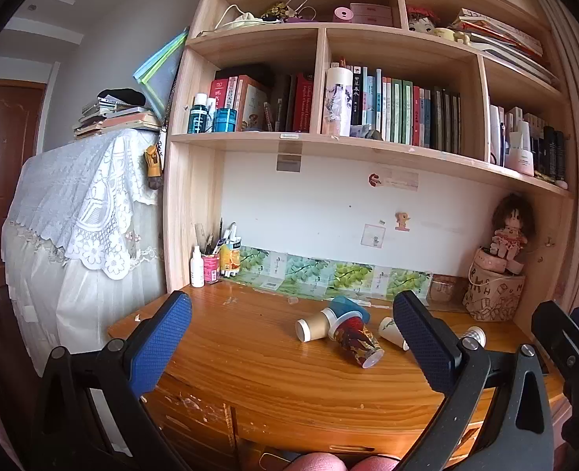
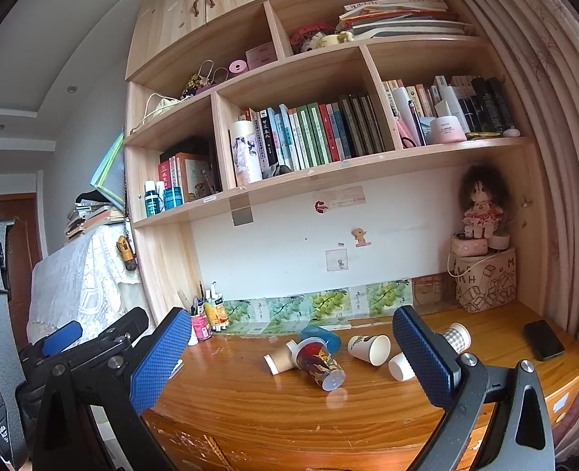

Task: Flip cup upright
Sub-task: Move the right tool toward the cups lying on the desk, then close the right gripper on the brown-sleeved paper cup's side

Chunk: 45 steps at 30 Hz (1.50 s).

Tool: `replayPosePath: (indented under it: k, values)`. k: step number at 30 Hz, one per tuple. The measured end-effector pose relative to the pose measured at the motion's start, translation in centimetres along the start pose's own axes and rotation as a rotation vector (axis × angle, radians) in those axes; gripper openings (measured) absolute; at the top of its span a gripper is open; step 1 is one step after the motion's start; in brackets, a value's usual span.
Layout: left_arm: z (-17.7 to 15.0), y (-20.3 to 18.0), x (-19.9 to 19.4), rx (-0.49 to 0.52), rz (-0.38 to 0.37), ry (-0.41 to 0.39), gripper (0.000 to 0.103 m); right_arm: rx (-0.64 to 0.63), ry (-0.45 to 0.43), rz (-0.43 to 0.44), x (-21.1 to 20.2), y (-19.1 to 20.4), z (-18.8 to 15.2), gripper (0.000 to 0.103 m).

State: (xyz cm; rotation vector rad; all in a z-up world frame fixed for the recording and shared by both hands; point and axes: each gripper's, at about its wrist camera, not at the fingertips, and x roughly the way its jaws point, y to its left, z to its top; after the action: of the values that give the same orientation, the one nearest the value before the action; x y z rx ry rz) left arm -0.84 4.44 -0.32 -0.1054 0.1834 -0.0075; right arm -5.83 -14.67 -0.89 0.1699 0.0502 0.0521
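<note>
Several cups lie on their sides on the wooden desk (image 1: 273, 376). A red patterned cup (image 1: 354, 339) (image 2: 320, 363) lies in the middle. A tan paper cup (image 1: 315, 325) (image 2: 279, 359) and a blue cup (image 1: 348, 306) (image 2: 322, 333) lie behind it. A white leaf-print cup (image 2: 369, 348) (image 1: 391, 331), a small white cup (image 2: 401, 366) and a checked cup (image 2: 457, 336) lie to the right. My left gripper (image 1: 291, 347) is open and empty, held before the desk's front edge. My right gripper (image 2: 291, 353) is open and empty, beside it on the right.
A black phone (image 2: 543, 339) lies at the desk's right. A printed basket with a doll (image 2: 483, 282) stands at the back right corner. A pen holder and bottles (image 2: 207, 320) stand at the back left. Bookshelves (image 1: 368, 145) hang above. A lace-covered cabinet (image 1: 77, 235) stands left.
</note>
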Motion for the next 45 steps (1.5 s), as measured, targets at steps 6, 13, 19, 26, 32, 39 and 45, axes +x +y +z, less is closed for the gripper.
replayPosePath:
  k: [6,13,19,26,32,39,45]
  values:
    - [0.1,0.6,0.0,-0.01,0.016,0.0,0.103,-0.009,0.014,0.02,0.4,0.5,-0.2,0.103]
    - [-0.2,1.2,0.6,-0.018,0.033,0.024,0.103,-0.011,0.046,0.035,1.2,0.9,-0.4,0.103]
    - [-1.2,2.2,2.9,-0.018,0.047,0.116,0.103,0.009,0.144,0.048,3.5,0.9,-1.0,0.103]
    - [-3.5,3.6,6.8,-0.008,0.094,0.267,0.103,0.065,0.29,0.051,7.6,0.4,-2.5,0.103]
    - [-5.4,4.6,9.2,0.002,0.091,0.327,0.102,0.138,0.422,0.067,11.7,-0.1,-4.2,0.103]
    - [-6.1,5.2,10.9,0.036,0.042,0.319,0.102,0.259,0.591,0.098,17.1,-0.4,-6.3,0.103]
    - [-6.2,5.6,13.3,0.062,-0.003,0.33,0.102,0.357,0.673,0.115,21.6,-0.9,-7.5,0.103]
